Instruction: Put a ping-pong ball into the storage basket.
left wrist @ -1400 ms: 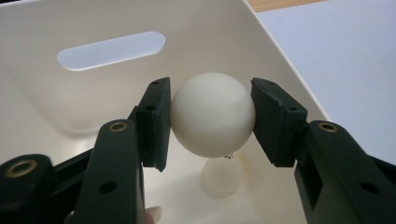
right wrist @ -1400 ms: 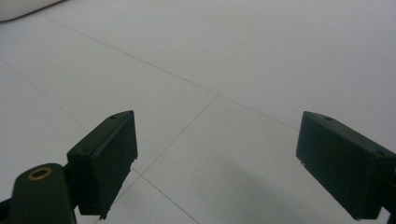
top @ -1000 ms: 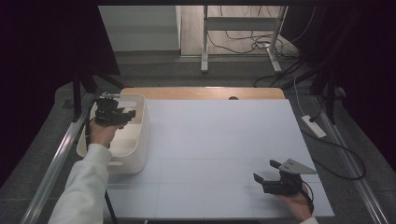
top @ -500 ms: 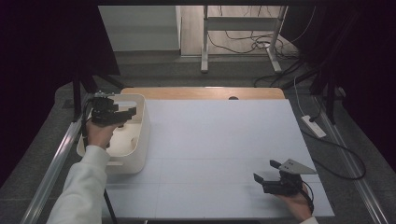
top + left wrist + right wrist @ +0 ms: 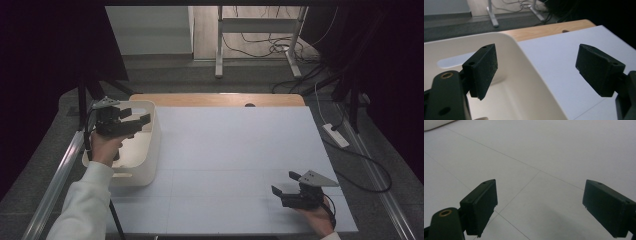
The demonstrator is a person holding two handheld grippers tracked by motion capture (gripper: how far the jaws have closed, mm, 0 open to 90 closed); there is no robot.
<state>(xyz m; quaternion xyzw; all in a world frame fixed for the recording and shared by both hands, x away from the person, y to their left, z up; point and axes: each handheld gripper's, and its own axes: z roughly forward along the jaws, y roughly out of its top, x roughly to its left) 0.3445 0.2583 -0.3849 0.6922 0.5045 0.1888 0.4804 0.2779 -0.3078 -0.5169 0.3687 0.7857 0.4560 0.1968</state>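
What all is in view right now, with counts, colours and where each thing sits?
bin: one, cream white, open top, at the table's left edge.
table: one, white top with thin seams, a bare wood strip along its far edge.
power strip: one, white, on the floor right of the table.
cables: several, dark, on the floor beyond the table.
frame legs: two, pale metal, far floor.
left gripper: one, black, over the bin's near-left part, fingers open and just been opening, nothing between them.
right gripper: one, black, low over the table's near right, open, empty.
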